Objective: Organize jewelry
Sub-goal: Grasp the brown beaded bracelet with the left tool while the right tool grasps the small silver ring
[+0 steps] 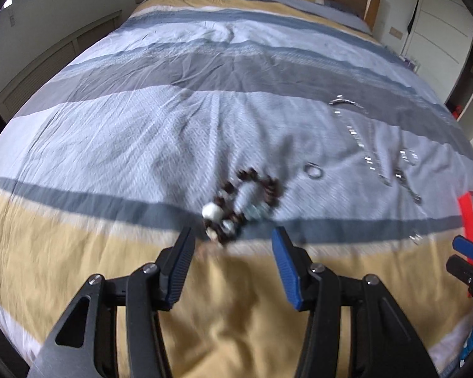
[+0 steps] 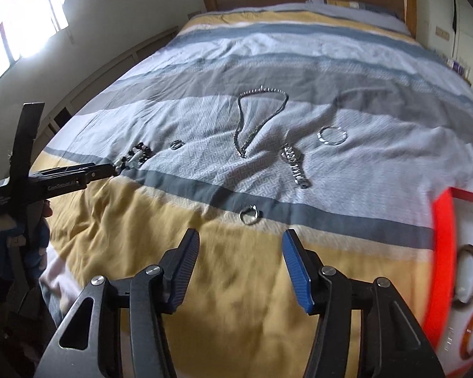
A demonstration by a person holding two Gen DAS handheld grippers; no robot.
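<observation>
Both sets of fingers are spread wide with nothing in them, hovering over the yellow band by the bed's [image 2: 142, 220] foot edge. Left gripper [image 1: 233, 242] lines up on the beaded bracelet [image 1: 246, 201], right gripper [image 2: 241, 245] on a small ring [image 2: 250, 215]. Chains [image 2: 258, 119] lie farther up, probably spread out for single picks. Red tray [image 2: 443, 252] sits at the right edge.

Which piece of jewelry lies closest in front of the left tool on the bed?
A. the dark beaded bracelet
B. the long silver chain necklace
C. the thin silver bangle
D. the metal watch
A, because in the left wrist view the dark beaded bracelet lies just beyond the tips of the open left tool, while the chain necklace lies farther off.
</observation>
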